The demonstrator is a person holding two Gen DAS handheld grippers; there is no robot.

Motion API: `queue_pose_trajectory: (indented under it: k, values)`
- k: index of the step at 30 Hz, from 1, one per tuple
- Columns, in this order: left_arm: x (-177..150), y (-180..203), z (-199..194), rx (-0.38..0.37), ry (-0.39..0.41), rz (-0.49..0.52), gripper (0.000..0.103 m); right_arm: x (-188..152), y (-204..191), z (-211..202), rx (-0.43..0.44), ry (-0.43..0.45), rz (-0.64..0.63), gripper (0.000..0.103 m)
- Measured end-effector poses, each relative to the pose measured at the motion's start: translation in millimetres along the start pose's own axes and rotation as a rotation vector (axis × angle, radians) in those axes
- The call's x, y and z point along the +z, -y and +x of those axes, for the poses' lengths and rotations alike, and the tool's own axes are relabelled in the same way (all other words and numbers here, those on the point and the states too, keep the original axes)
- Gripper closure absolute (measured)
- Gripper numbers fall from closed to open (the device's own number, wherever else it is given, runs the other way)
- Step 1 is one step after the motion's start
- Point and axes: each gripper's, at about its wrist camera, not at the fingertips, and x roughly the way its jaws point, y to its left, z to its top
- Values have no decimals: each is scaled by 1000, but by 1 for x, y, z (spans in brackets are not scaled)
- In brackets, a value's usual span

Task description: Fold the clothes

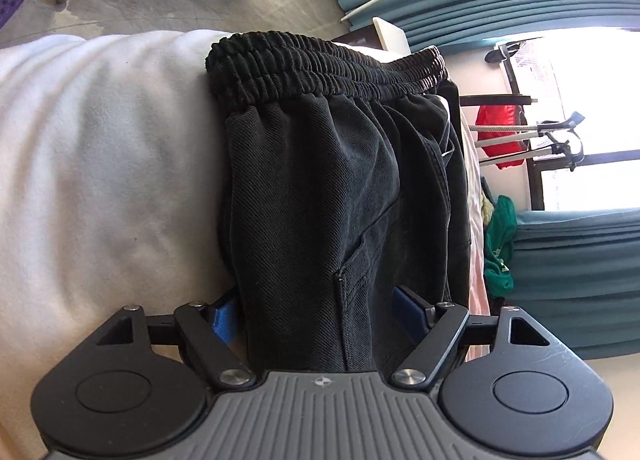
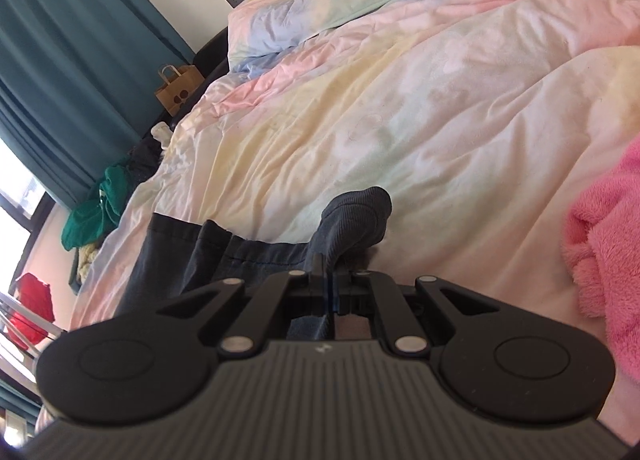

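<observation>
Pastel duvet (image 2: 420, 108) covers the bed and fills most of the right wrist view; a white blanket (image 1: 100, 160) lies beside it. Black shorts (image 1: 340, 180) lie across both, elastic waistband (image 1: 320, 68) at the far end. Pink fleece (image 2: 608, 240) lies close on the right. Teal curtains (image 2: 60, 60), a green garment (image 2: 96, 212) and a paper bag (image 2: 178, 88) crowd the bedside. Left gripper (image 1: 316, 316): jaws spread wide, fabric bunched between the blue pads (image 1: 224, 324), no grip. Right gripper (image 2: 330, 280): jaws pressed together, pinching a dark ribbed edge of the shorts.

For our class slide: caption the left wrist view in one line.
Left gripper fingers straddle black shorts beside a white blanket.
</observation>
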Motion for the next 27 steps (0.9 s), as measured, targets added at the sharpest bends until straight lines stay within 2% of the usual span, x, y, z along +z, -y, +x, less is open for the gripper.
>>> queue_pose_trajectory:
  k: [2, 4, 5, 7, 11, 17, 20, 23, 27]
  values:
    - [0, 5, 7, 30, 20, 24, 59, -1, -2, 0, -3, 3, -12, 97]
    - [2, 9, 6, 12, 21, 72, 79, 0, -2, -2, 11, 5, -8, 97]
    - [3, 11, 6, 3, 22, 96, 85, 1, -1, -4, 23, 6, -3, 97]
    - [3, 13, 2, -26, 30, 120, 92, 3, 0, -9, 54, 8, 1, 97]
    - [-1, 17, -18, -98, 90, 101, 94, 6, -7, -24, 91, 49, -19, 98]
    - [-7, 35, -58, -202, 221, 174, 95, 11, -21, -60, 132, 158, -57, 98]
    - [5, 59, -57, -208, 216, 167, 95, 20, -36, -61, 163, 161, -54, 98]
    - [17, 101, -50, -194, 223, 201, 95, 31, -62, -49, 174, 156, -49, 98]
    - [49, 181, -8, -128, 219, 244, 95, 44, -125, -12, 182, 147, -126, 98]
